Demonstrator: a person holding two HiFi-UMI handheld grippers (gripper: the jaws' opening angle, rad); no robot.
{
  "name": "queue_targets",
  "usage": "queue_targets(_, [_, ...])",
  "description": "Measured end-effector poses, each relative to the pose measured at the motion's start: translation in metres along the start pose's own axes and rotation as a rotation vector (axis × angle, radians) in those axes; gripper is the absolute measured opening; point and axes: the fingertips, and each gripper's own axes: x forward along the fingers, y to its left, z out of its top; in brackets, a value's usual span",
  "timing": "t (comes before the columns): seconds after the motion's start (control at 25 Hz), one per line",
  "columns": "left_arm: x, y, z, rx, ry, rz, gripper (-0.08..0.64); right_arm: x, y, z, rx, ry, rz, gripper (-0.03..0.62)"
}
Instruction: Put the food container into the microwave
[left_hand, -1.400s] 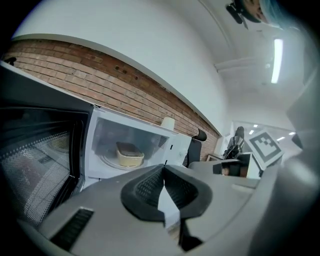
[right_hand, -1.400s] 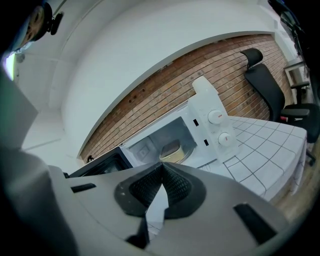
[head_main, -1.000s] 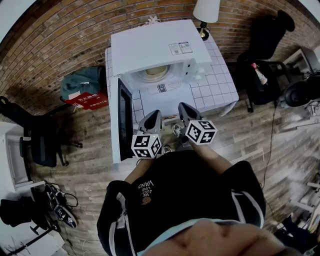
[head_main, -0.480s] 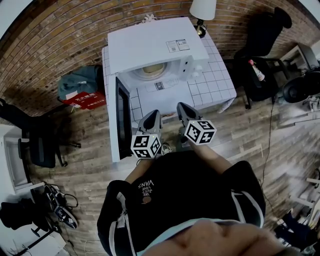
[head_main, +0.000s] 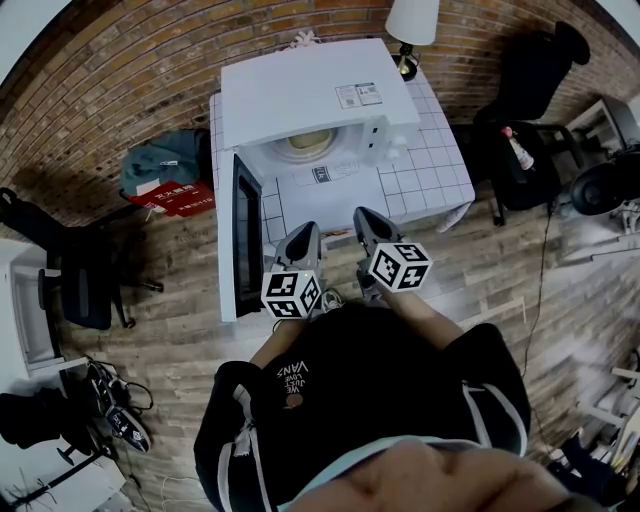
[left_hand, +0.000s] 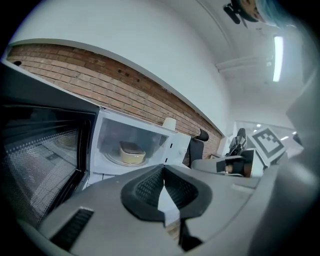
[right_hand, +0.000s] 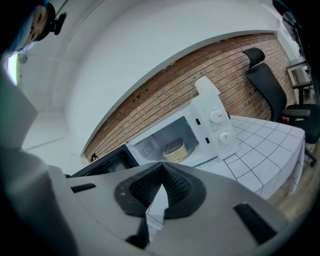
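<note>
The food container is in the microwave, a cream-coloured tub sitting on the round turntable. The microwave door is swung wide open on the left side, edge-on toward the person, so the cavity is plain to see. The oven stands on a white tiled table against the brick wall, with a lamp behind its right rear corner.

Now the tools. The left gripper and the right gripper are held side by side in front of the person's chest. Both sit near the table's front edge, noses pointing at the open cavity.

The left one has its jaws pressed together at the tips, with nothing between them. The right one is the same, tips meeting and empty.

Neither touches the container, which sits deep in the oven, well apart from both. In each gripper view it shows above the closed tips. From the left gripper it lies a little left of the jaw line, just past the door's mesh window. From the right gripper it lies slightly right of the tips, with the two control dials further right again.

A black office chair stands beyond the table's right side.
</note>
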Motion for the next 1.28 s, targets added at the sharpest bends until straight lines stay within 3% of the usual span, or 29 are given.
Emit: queue_targets(1.28, [0.007, -0.023, -0.001, -0.028, -0.034, 0.112, 0.011, -0.008, -0.015, 0.010, -0.071, 0.075, 0.094, 0.005])
